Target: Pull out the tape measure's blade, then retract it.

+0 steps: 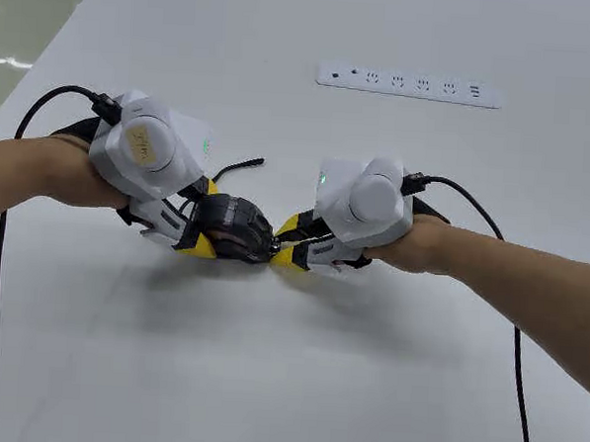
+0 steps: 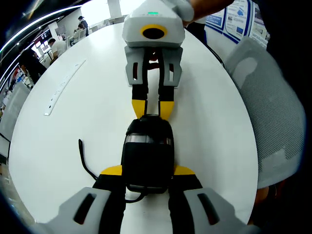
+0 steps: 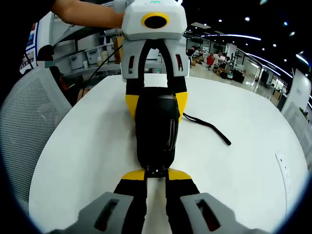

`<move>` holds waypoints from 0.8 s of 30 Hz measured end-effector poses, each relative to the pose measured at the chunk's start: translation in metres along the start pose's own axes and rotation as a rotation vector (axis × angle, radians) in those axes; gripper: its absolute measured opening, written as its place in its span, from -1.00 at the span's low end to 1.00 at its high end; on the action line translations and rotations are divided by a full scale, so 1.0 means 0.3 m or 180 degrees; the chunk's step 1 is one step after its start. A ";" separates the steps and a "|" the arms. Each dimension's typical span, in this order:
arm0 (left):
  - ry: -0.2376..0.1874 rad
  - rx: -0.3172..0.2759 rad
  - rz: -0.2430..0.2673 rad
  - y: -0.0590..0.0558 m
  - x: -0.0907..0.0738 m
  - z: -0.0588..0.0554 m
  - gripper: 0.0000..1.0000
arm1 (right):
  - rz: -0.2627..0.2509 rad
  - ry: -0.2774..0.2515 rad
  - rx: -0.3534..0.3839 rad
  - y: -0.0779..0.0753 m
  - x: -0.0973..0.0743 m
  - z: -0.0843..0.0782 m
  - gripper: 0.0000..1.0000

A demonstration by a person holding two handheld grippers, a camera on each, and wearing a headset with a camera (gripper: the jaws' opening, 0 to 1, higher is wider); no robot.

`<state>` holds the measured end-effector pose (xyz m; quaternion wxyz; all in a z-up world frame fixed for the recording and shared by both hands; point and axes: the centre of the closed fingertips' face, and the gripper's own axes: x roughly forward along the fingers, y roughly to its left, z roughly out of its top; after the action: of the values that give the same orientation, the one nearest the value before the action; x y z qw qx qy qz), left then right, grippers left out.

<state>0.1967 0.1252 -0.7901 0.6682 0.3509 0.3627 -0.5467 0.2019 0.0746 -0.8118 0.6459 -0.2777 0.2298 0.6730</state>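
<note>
Centre of frame, head view: black tape measure (image 1: pixel 233 228) on white table (image 1: pixel 287 379). Left gripper (image 1: pixel 204 217) jaws clamped across its case from the left. Right gripper (image 1: pixel 287 242) jaws nearly together, pinching the blade tip (image 3: pixel 155 171) at the case mouth. Wrist strap (image 1: pixel 235 165) trails toward upper centre.

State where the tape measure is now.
In the head view, the tape measure is at centre over the table, clamped in the left hand-held gripper, with the right hand-held gripper pinching its front end.
</note>
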 end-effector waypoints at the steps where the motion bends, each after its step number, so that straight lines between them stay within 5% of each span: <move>1: 0.0002 0.0002 -0.0003 -0.001 0.000 0.001 -0.43 | 0.0013 0.0008 0.0003 0.000 -0.001 0.000 -0.75; 24: 0.0031 -0.0017 -0.0006 0.002 -0.002 -0.007 -0.44 | 0.0098 0.0113 -0.0106 0.001 -0.006 0.003 -0.78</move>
<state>0.1971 0.1274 -0.7904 0.6668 0.3513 0.3678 -0.5447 0.2015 0.0739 -0.8099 0.6266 -0.2967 0.2342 0.6815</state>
